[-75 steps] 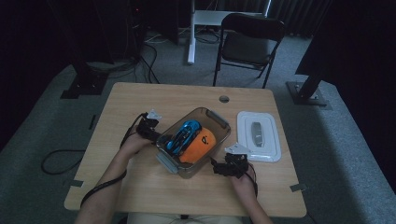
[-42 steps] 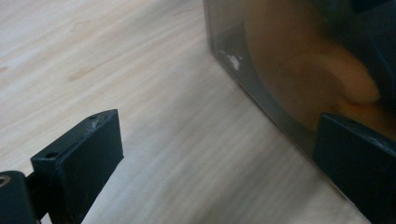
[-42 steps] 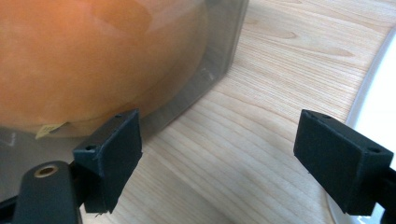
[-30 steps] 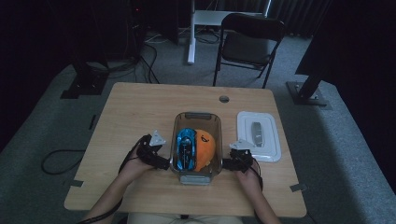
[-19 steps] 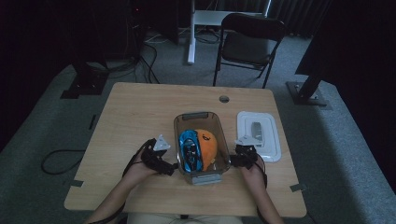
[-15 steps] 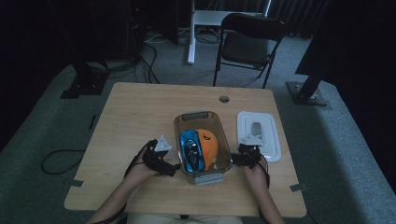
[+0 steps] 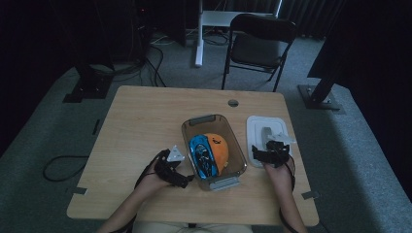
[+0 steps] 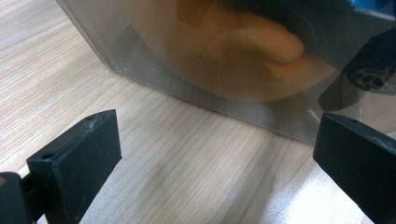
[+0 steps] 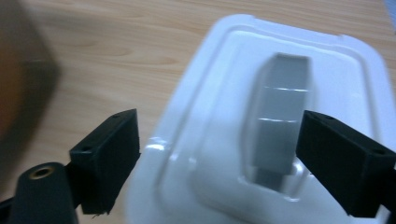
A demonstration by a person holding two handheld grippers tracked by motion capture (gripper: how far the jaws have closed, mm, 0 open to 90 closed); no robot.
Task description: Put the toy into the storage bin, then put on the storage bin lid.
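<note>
At the near edge of the light wooden bench (image 7: 145,111), the left hand-held gripper (image 7: 187,180) rests at about eight o'clock from the clear rectangular plastic container (image 7: 212,150). Its jaws stand apart with nothing between them, close to the container's wall in the left gripper view. The container sits near the bench's middle and holds a blue toy car (image 7: 201,154) beside an orange round plush (image 7: 219,147). At three o'clock from the container, the right hand-held gripper (image 7: 261,152) hovers over the white plastic lid with a grey handle (image 7: 259,130). Its jaws have just been opening and stand wide, gripping nothing. A black folding chair (image 7: 262,43) stands beyond, at twelve o'clock.
</note>
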